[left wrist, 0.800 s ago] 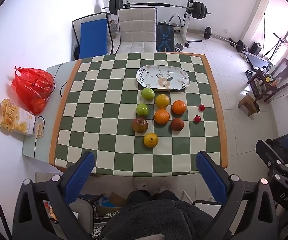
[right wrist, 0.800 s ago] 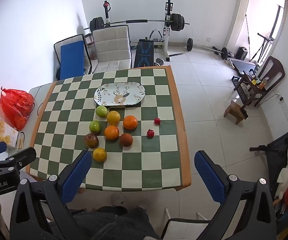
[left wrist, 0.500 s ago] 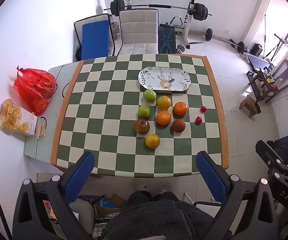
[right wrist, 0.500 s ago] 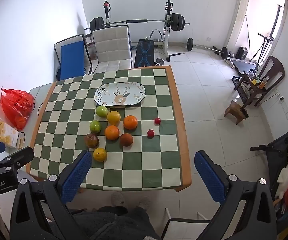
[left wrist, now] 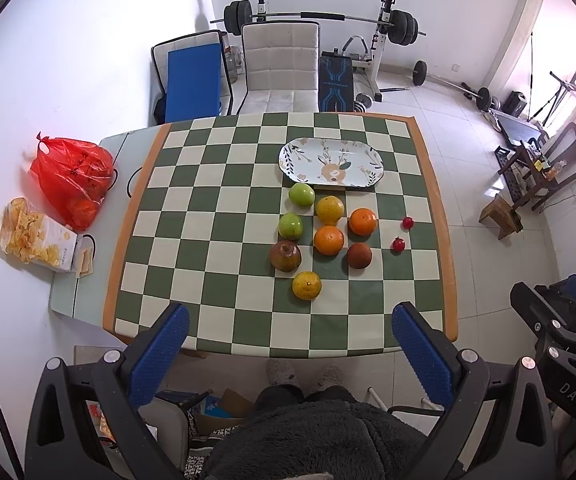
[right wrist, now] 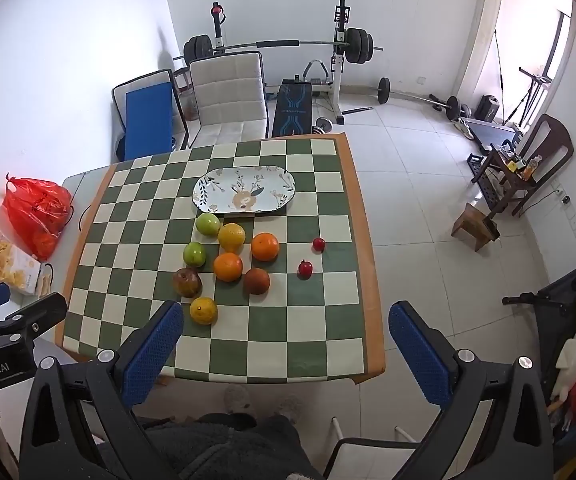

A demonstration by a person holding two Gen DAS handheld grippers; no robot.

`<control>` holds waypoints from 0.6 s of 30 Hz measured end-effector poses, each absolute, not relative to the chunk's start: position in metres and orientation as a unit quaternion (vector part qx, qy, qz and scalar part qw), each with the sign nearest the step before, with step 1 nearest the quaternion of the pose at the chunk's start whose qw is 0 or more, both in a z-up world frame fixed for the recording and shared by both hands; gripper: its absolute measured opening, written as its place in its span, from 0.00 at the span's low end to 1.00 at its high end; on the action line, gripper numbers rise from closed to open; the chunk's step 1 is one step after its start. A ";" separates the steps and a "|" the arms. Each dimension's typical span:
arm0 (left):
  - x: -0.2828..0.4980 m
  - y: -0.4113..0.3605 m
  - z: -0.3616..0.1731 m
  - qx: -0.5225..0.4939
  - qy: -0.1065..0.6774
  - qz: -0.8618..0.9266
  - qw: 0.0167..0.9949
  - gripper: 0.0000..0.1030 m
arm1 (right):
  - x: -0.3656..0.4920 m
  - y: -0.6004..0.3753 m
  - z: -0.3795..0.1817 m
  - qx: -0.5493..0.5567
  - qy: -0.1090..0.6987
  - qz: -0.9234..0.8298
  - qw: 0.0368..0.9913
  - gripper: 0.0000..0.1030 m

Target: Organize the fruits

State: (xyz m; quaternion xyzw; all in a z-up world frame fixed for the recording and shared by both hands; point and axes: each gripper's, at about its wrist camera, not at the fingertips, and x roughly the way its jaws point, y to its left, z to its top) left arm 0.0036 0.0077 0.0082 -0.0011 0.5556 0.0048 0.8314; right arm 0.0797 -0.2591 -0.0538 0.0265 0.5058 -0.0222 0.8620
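Several fruits lie loose on the green-and-white checkered table [left wrist: 216, 208]: two green apples [left wrist: 301, 194], oranges [left wrist: 328, 240], a yellow citrus [left wrist: 306, 285], two brownish fruits [left wrist: 285, 255] and two small red fruits [left wrist: 398, 244]. A white oval plate [left wrist: 331, 162] with a deer print lies empty just behind them; it also shows in the right wrist view [right wrist: 244, 190]. My left gripper [left wrist: 289, 354] and right gripper [right wrist: 284, 352] are both open and empty, held high above the table's near edge.
A red plastic bag [left wrist: 70, 176] and a snack box [left wrist: 36, 236] sit on a grey side table at the left. Two chairs [left wrist: 280, 68] stand behind the table. Gym equipment [left wrist: 327, 20] lines the far wall. My legs and slippers [left wrist: 303, 372] show below.
The left wrist view has shifted slightly, so the table appears a little lower and to the right. The fruits and plate have not moved. Both grippers stay open.
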 end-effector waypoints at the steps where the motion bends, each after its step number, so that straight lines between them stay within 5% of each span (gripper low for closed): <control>1: 0.003 0.006 0.008 0.000 0.556 0.005 0.831 1.00 | 0.080 -0.259 -0.054 0.027 0.506 -0.022 0.862 1.00; 18: 0.002 0.006 0.009 -0.003 0.553 0.005 0.833 1.00 | 0.081 -0.258 -0.050 0.028 0.503 -0.023 0.864 1.00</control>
